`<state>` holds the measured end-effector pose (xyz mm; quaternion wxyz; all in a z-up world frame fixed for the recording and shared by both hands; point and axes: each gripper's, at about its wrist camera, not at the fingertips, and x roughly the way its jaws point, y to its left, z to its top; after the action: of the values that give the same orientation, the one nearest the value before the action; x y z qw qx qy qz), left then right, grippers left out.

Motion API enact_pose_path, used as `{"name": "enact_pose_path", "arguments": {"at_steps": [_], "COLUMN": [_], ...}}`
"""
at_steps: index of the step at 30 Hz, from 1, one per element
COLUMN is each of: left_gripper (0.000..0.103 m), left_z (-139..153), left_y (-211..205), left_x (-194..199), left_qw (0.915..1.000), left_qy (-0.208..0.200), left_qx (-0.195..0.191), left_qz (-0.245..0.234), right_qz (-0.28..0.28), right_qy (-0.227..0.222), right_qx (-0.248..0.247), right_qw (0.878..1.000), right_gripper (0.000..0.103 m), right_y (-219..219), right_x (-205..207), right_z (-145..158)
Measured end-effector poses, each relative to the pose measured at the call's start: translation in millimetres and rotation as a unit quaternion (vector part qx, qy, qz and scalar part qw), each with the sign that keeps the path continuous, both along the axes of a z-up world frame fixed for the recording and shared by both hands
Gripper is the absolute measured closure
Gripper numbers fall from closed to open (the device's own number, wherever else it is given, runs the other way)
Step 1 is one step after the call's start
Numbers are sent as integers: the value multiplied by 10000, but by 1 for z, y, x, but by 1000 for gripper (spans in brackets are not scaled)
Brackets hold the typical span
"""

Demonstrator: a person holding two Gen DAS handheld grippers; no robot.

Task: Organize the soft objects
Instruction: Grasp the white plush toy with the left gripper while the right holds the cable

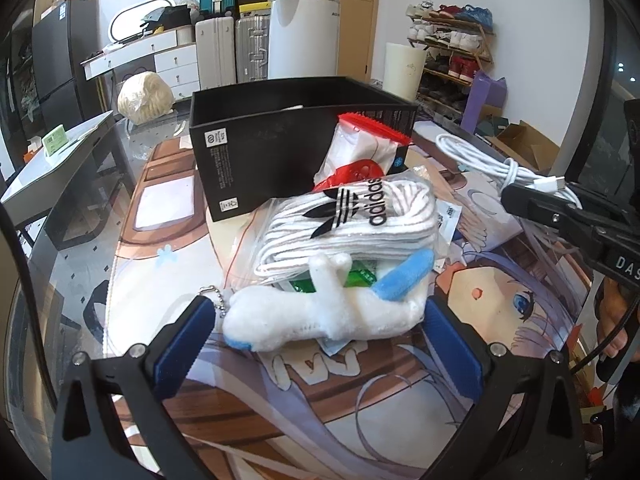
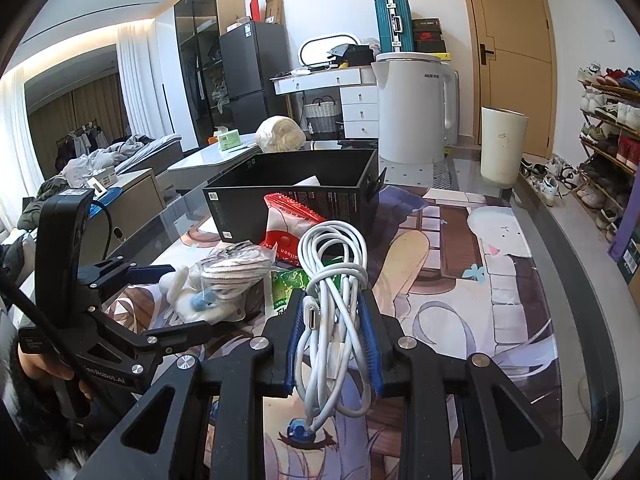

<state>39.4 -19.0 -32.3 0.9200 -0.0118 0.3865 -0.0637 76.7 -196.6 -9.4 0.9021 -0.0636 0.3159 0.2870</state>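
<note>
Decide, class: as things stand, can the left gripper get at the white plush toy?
Probably yes. The left gripper is open with the white plush toy lying between its fingers, nothing in front. The right gripper, shut on the white cable, is off to the side.

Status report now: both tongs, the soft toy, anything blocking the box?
Left tongs open around white plush toy, not clamped. Right tongs shut on white cable. Sock bag and red-topped packet lie before black box.
</note>
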Motion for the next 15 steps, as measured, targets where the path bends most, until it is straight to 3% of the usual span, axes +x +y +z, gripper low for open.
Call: {"name": "enact_pose_path", "arguments": {"at_steps": [3, 15], "left_gripper": [9, 10], "left_z": [1, 5], "left_y": [0, 4], "left_x": [-2, -11], "left_qw": [9999, 9995], "left_qy": [-87, -216], "left_qx": [-45, -141], "left_qz": [-75, -199], "right_qz": [1, 3], "right_qy": [-8, -6], "right_qx": [-4, 2], "right_qw": [10000, 10000], "right_gripper": [77, 77], "right_y": [0, 0], "right_x": [0, -1], "right_z": [0, 0]}}
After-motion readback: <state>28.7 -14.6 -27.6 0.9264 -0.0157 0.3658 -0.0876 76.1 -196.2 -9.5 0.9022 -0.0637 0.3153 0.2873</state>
